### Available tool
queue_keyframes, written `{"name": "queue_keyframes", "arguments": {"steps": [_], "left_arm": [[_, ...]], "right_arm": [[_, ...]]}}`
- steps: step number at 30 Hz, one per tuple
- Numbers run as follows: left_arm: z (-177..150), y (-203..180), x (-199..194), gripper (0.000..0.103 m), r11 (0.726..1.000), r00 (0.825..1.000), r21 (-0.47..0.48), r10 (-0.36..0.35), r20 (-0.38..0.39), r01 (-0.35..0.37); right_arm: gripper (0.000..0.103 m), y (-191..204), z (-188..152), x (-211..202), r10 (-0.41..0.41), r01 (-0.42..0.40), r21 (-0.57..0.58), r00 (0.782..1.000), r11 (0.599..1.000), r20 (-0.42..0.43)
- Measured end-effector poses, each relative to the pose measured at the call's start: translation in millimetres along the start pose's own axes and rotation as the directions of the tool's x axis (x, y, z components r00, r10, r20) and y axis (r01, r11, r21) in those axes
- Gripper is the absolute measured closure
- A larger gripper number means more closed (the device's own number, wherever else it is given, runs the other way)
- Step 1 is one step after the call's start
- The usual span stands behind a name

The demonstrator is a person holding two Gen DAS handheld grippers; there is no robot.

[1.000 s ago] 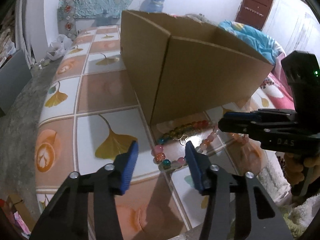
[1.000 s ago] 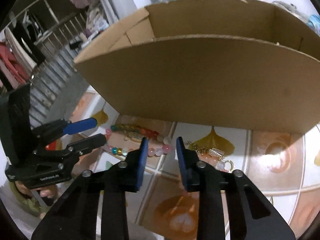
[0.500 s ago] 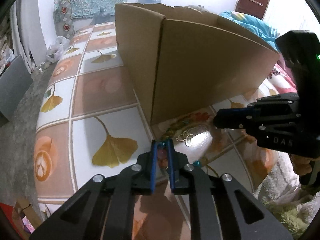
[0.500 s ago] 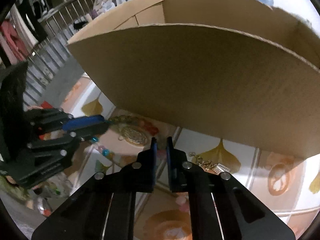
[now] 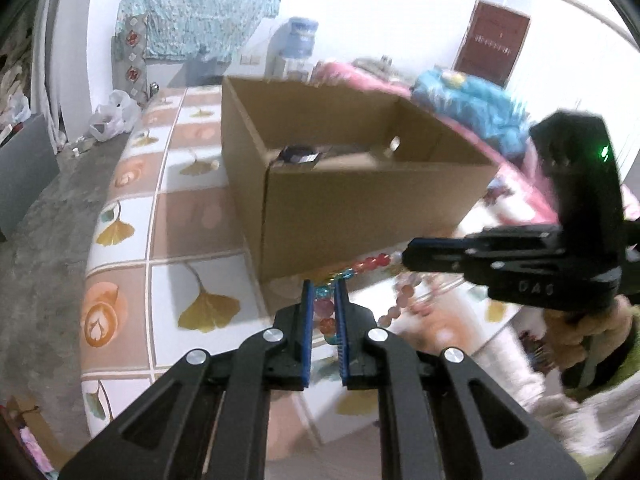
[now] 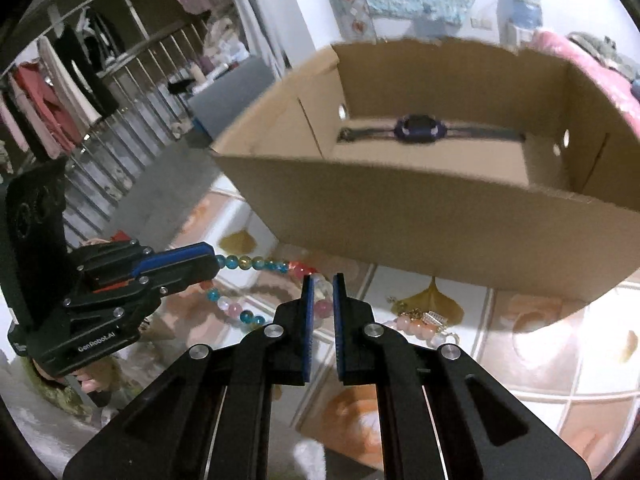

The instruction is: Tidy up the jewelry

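Right now the tiled tabletop [image 6: 536, 364], patterned with ginkgo leaves and orange swirls, is carrying everything. Sitting on it is an open cardboard box [image 6: 440, 216], the biggest thing on the table, and lying along its floor by the far wall is a dark wristwatch [image 6: 418, 128] with its strap stretched out flat. In front of the box's near wall, both grippers are gripping one string of coloured beads. The left gripper [image 5: 323, 292] is clenching the beaded necklace [image 5: 370, 261] between its blue pads, with a few pink and teal beads showing in the narrow gap. The right gripper [image 6: 320, 286] is pinching a pale pink bead of the same strand. Between the two, a run of blue, yellow and red beads is hanging stretched off the table, while the remaining loop is drooping below. Beside the box's near corner, to the right of the right gripper, a smaller pink bead bracelet [image 6: 420, 326] with a gold clasp is lying on a ginkgo-leaf tile. A person's hand [image 5: 588, 332] is wrapping the right gripper's handle.
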State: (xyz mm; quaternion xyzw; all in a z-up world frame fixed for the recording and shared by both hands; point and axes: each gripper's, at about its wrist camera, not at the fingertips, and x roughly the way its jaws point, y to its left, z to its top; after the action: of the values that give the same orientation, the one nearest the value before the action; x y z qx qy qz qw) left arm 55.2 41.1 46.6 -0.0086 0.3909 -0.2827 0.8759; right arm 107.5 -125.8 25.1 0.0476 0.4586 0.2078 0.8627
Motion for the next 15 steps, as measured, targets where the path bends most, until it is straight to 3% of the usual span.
{"name": "queue_keyframes", "arguments": {"steps": [4, 8, 11, 15], "left_arm": [[21, -18, -32, 0.093, 0.999, 0.994, 0.021, -0.051, 0.095, 0.049], [56, -31, -52, 0.093, 0.994, 0.979, 0.056, -0.101, 0.176, 0.093], [86, -36, -52, 0.093, 0.992, 0.970, 0.089, -0.104, 0.220, 0.086], [122, -27, -27, 0.093, 0.994, 0.976, 0.085, -0.084, 0.201, 0.068]], "right_arm": [[0.096, 12, 5, -36, 0.015, -0.011, -0.049, 0.996, 0.999, 0.083], [0.096, 13, 37, -56, 0.038, -0.024, -0.099, 0.989, 0.995, 0.145], [0.096, 5, 65, -68, 0.062, -0.042, -0.112, 0.983, 0.993, 0.175], [0.096, -24, 107, -56, 0.089, -0.082, -0.062, 0.987, 0.995, 0.132]]}}
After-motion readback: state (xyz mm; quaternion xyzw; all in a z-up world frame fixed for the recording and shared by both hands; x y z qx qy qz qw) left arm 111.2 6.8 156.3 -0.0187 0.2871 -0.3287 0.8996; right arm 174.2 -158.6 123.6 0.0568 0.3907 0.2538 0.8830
